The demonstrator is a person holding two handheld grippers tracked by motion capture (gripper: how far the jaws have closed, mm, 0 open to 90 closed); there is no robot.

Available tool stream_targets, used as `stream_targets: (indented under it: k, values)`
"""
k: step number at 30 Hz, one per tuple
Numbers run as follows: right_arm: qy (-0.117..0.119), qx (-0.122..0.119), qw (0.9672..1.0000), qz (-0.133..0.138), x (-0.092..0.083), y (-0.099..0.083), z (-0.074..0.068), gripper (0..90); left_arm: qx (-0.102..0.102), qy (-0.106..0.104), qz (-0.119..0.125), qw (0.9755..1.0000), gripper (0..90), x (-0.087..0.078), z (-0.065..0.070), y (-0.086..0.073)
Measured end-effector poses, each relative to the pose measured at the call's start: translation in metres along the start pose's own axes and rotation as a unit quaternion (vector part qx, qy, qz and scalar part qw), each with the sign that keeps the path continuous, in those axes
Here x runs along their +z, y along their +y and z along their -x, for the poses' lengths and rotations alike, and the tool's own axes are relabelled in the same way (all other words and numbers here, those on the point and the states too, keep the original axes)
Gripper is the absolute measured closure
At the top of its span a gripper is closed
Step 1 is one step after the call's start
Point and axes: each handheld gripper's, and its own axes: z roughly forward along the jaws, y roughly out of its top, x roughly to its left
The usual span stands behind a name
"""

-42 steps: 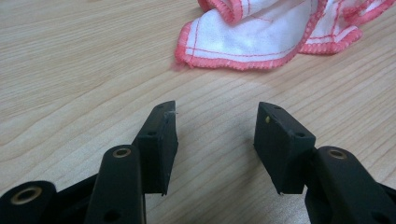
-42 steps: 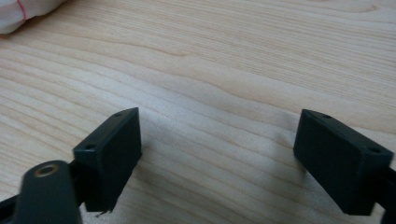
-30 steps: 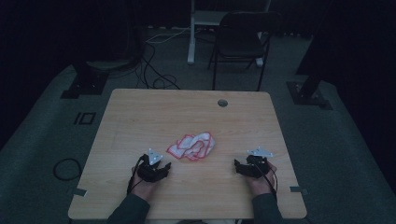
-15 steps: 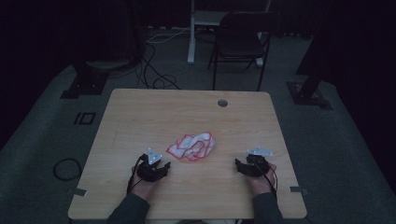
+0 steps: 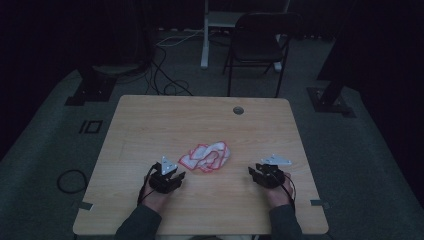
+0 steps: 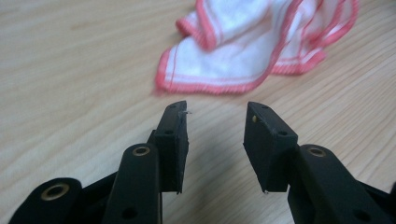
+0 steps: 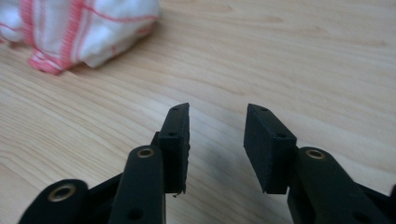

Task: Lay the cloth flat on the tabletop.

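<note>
A crumpled white cloth with red edging (image 5: 206,156) lies near the middle of the wooden table (image 5: 200,120). My left gripper (image 5: 176,176) rests on the table just left of and nearer than the cloth; its jaws have just been closing, stand apart, and hold nothing. In the left gripper view the cloth (image 6: 261,42) lies a short way beyond the left gripper (image 6: 215,112). My right gripper (image 5: 254,172) rests to the cloth's right; its jaws too have just been closing with nothing between them. The right gripper (image 7: 217,114) points at bare wood, the cloth (image 7: 79,28) at upper left.
A round grommet hole (image 5: 238,110) sits near the table's far edge. Beyond the table stand a dark chair (image 5: 257,47), a white stand (image 5: 205,35), floor cables (image 5: 165,80) and black stand bases (image 5: 92,87). A coiled cable (image 5: 71,180) lies on the floor at left.
Both hands stay in place beside the cloth. The cloth has not moved. No clear difference in the jaws shows from above.
</note>
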Motion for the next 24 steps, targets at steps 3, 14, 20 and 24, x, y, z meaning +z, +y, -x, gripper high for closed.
stream_targets:
  k: [3, 14, 20, 24]
  values:
    - [0.008, -0.004, 1.0000, 0.003, 0.002, 0.005, -0.005, 64.1, 0.004, -0.001, 0.003, 1.0000, 60.0, -0.001, 0.002, 0.004]
    - [0.021, -0.016, 0.9995, 0.014, 0.008, 0.023, -0.018, 67.2, 0.014, -0.010, 0.008, 0.9998, 60.0, 0.002, 0.006, 0.010]
    - [0.026, -0.024, 0.9992, 0.016, 0.014, 0.036, -0.024, 67.8, 0.021, -0.013, 0.009, 0.9997, 60.0, 0.005, 0.010, 0.016]
    - [0.031, -0.028, 0.9989, 0.022, 0.016, 0.042, -0.027, 67.8, 0.025, -0.013, 0.007, 0.9996, 60.0, 0.008, 0.012, 0.019]
